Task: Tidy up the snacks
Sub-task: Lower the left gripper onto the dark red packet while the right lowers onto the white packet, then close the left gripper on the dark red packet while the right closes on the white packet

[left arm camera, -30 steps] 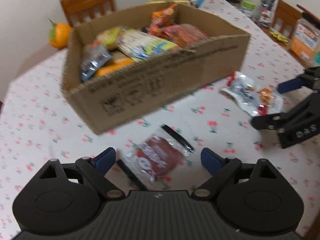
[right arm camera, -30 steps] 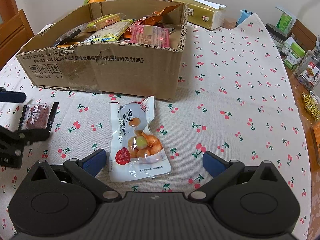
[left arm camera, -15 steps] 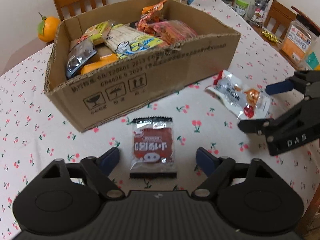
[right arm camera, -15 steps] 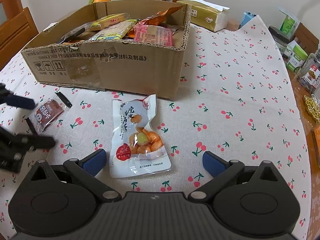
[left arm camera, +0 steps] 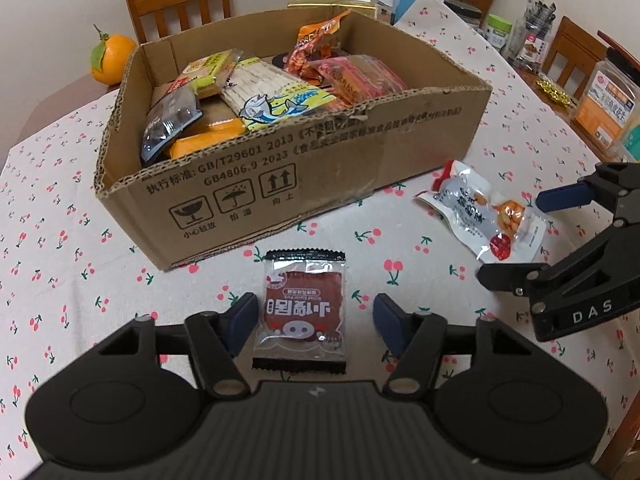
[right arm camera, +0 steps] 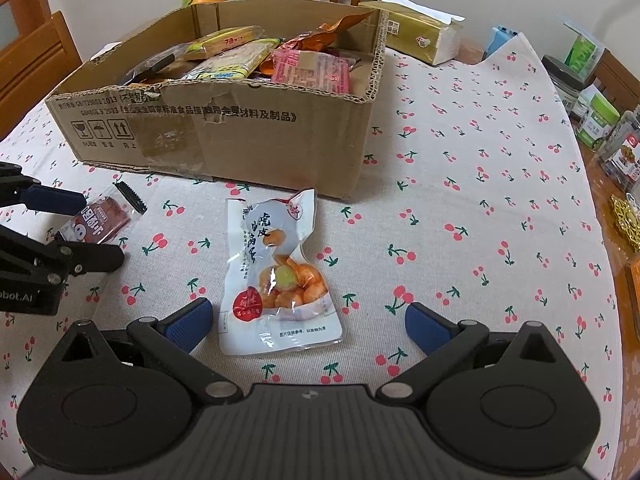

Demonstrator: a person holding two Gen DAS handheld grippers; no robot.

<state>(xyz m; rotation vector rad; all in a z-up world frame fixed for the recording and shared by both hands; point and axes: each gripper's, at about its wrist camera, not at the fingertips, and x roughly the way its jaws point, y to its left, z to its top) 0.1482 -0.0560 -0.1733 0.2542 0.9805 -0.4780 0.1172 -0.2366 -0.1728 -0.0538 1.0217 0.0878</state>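
Snacks: brown packet (left arm camera: 303,312) and white pouch (right arm camera: 276,276) lie flat just before the box (left arm camera: 304,184). Our left gripper (left arm camera: 313,322) straddles the packet, right gripper (right arm camera: 307,322) the pouch, jaws wide.

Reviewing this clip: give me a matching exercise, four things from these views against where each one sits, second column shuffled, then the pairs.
Things
1. brown pork snack packet
2. white egg snack pouch
3. orange
4. fish-print cracker pack

Places
A. inside the cardboard box
B. flat on the tablecloth between the open fingers of the right gripper
C. on the table behind the box's far corner
D. flat on the tablecloth between the open fingers of the left gripper

Pairs: 1-D, 2-B, 3-C, 4-A
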